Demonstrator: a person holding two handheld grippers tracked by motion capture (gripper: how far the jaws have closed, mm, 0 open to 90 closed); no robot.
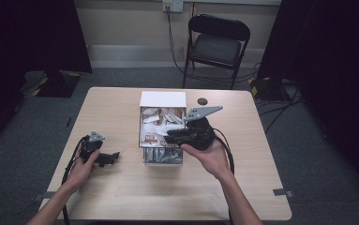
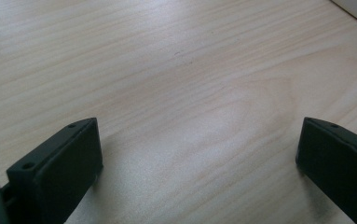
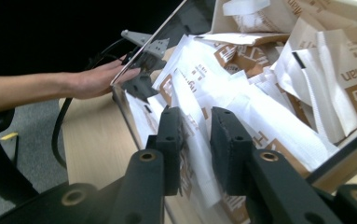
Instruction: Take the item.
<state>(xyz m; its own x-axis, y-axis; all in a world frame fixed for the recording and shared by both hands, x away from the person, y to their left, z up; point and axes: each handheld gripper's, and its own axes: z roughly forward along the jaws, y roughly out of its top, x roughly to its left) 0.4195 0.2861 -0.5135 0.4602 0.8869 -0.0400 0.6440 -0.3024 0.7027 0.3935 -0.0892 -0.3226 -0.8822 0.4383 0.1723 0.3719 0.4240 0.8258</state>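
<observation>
A clear box (image 1: 143, 140) at the table's middle holds several white and brown paper packets (image 1: 160, 123). From the right side, my right gripper (image 1: 168, 138) reaches into it over the near part. In the right gripper view its jaws (image 3: 195, 140) stand close together with one white packet (image 3: 192, 121) pinched between them, among the heap inside the box wall (image 3: 348, 144). My left gripper (image 1: 114, 157) lies on the table left of the box. Its jaws (image 2: 197, 149) are wide apart over bare wood (image 2: 190, 70), with nothing between them.
A white flap (image 1: 163, 99) stands at the box's far end, with a small black disc (image 1: 202, 101) to its right. Beyond the table stands a black folding chair (image 1: 219, 42). The other hand (image 3: 97, 79) and its gripper (image 3: 141, 39) lie past the box wall.
</observation>
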